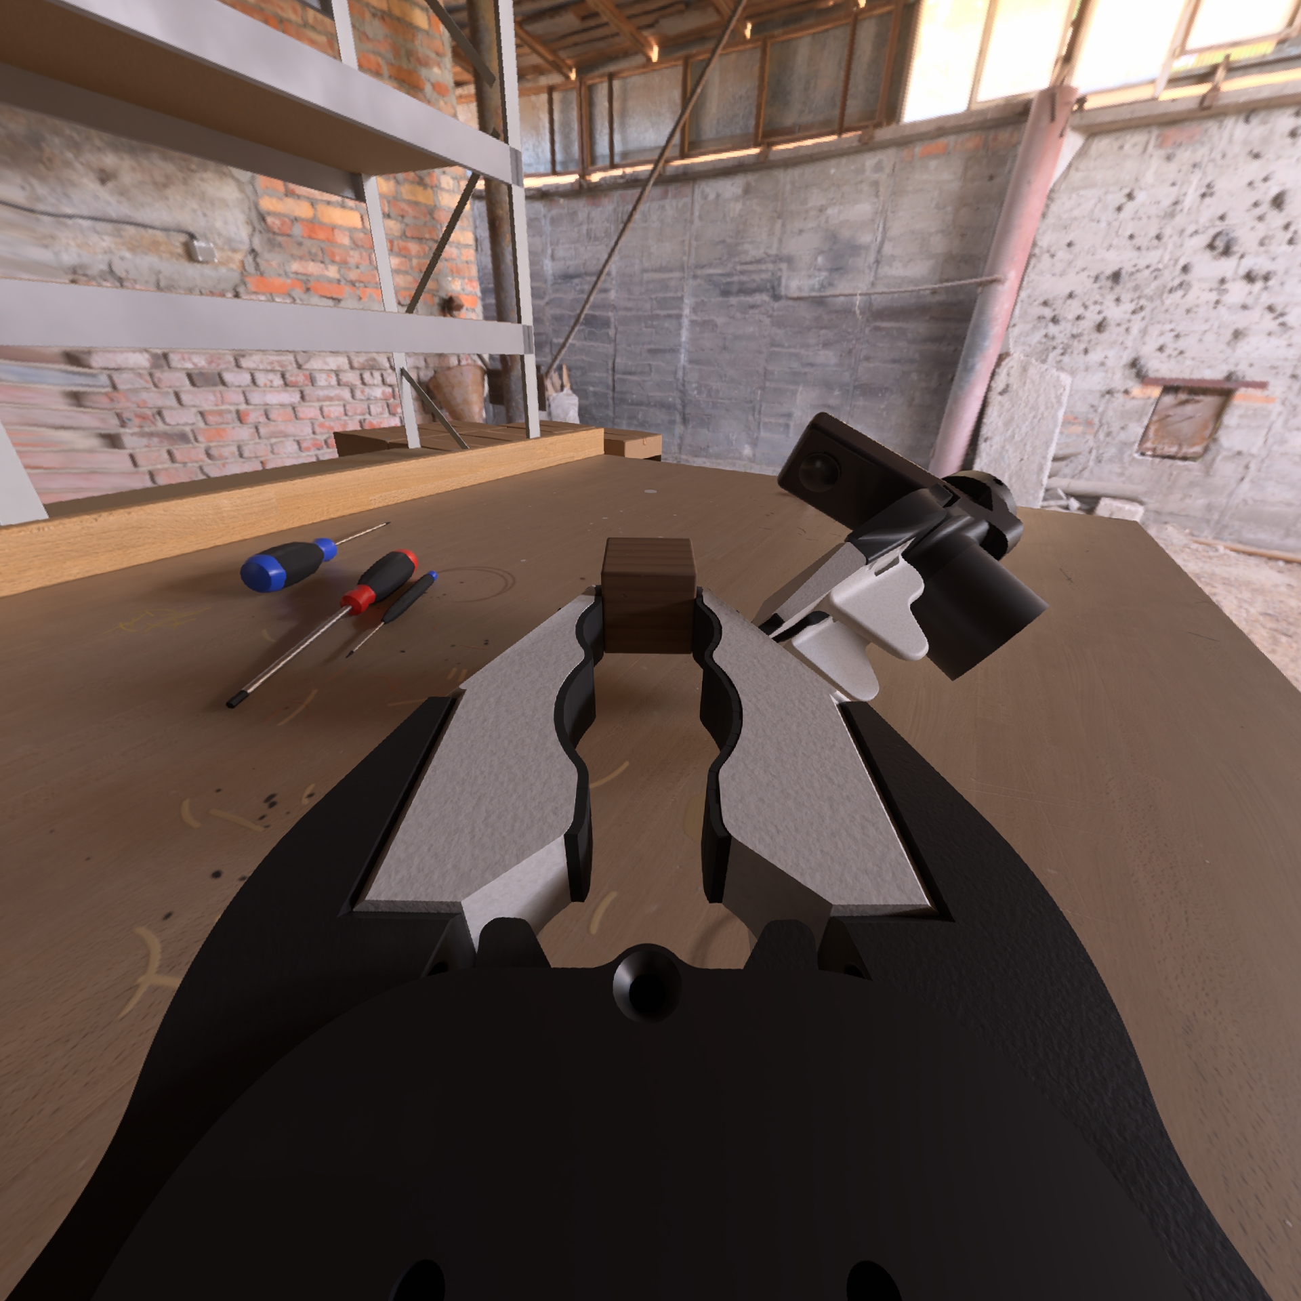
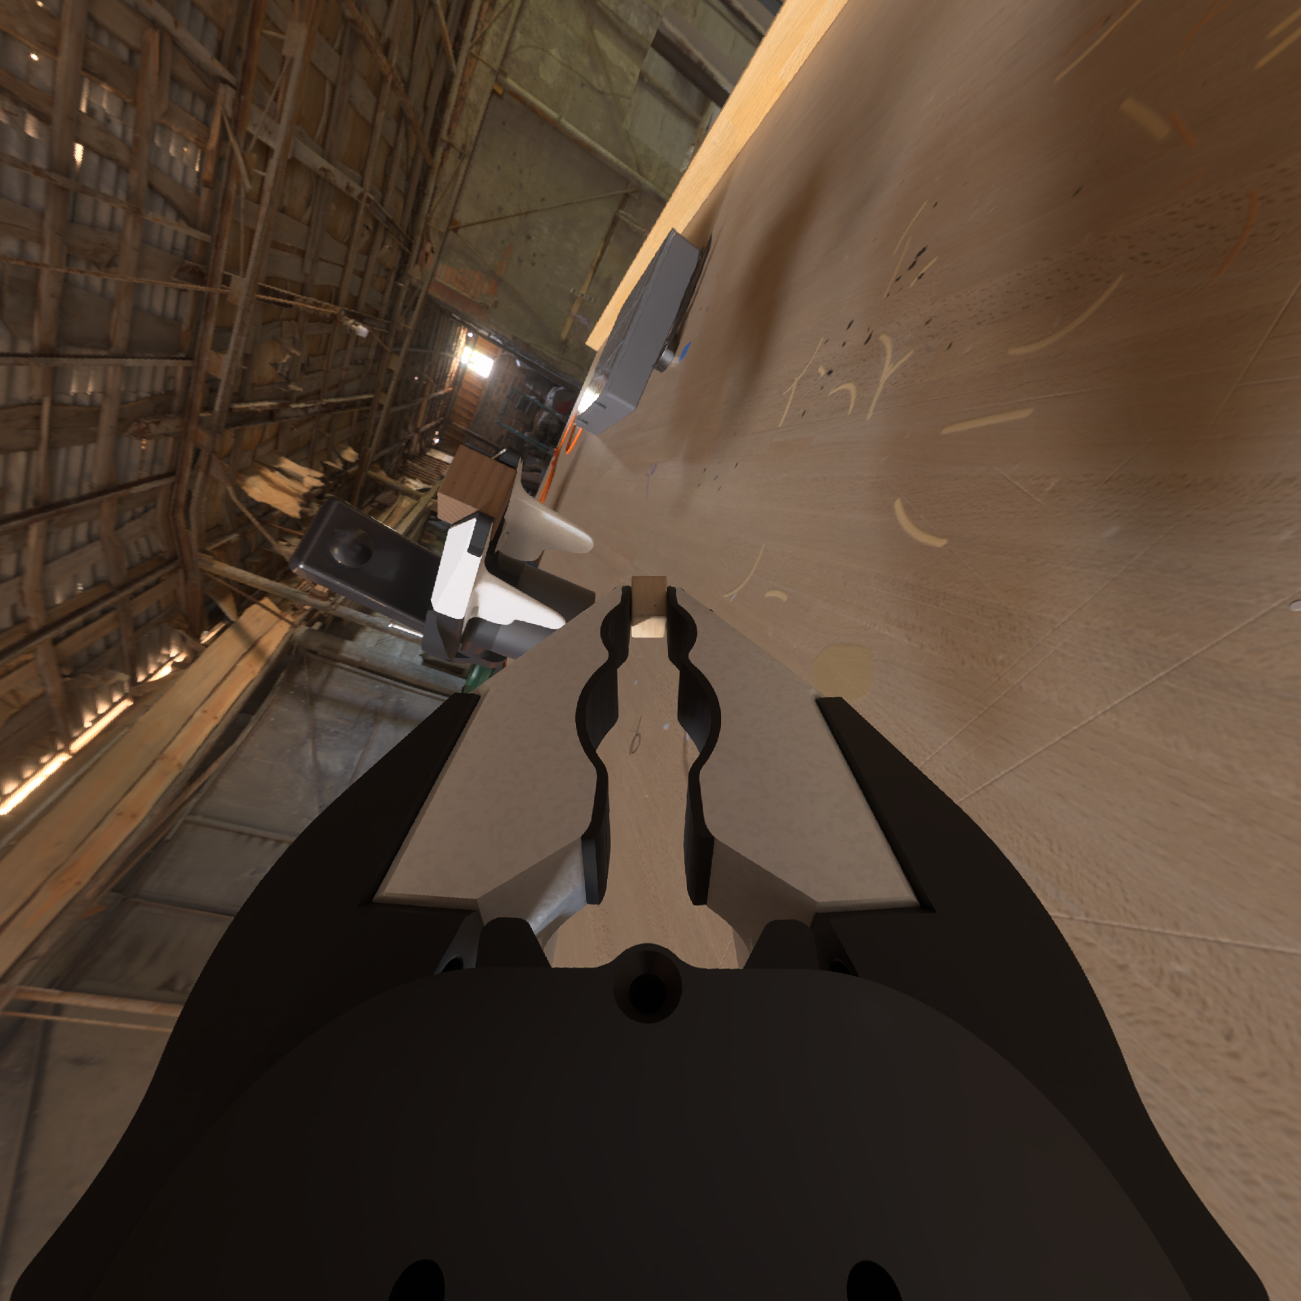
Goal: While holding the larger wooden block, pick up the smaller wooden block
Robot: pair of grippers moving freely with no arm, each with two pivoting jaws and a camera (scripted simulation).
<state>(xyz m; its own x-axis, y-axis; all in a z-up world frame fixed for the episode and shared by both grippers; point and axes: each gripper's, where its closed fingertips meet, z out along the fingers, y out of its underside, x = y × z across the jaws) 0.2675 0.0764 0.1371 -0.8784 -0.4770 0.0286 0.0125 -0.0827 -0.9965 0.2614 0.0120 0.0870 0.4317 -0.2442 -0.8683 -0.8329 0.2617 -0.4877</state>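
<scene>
My left gripper (image 1: 648,609) is shut on the larger wooden block (image 1: 646,584), a dark brown cube pinched between its fingertips just above the wooden table (image 1: 1021,809). My right gripper (image 2: 648,593) is shut on the smaller wooden block (image 2: 648,614), a pale little cube at its fingertips, close to the table surface; I cannot tell whether it touches. In the left wrist view the right gripper (image 1: 781,623) slants down just right of my left fingers, its tips hidden. In the right wrist view the left gripper (image 2: 493,524) shows holding the larger block (image 2: 479,482).
Three screwdrivers lie left of the grippers: a blue-handled one (image 1: 288,563), a red-handled one (image 1: 380,581) and a thin one (image 1: 408,598). A light wooden beam (image 1: 281,496) and a metal shelf rack (image 1: 281,331) line the table's far left. A grey box (image 2: 640,345) lies near the beam.
</scene>
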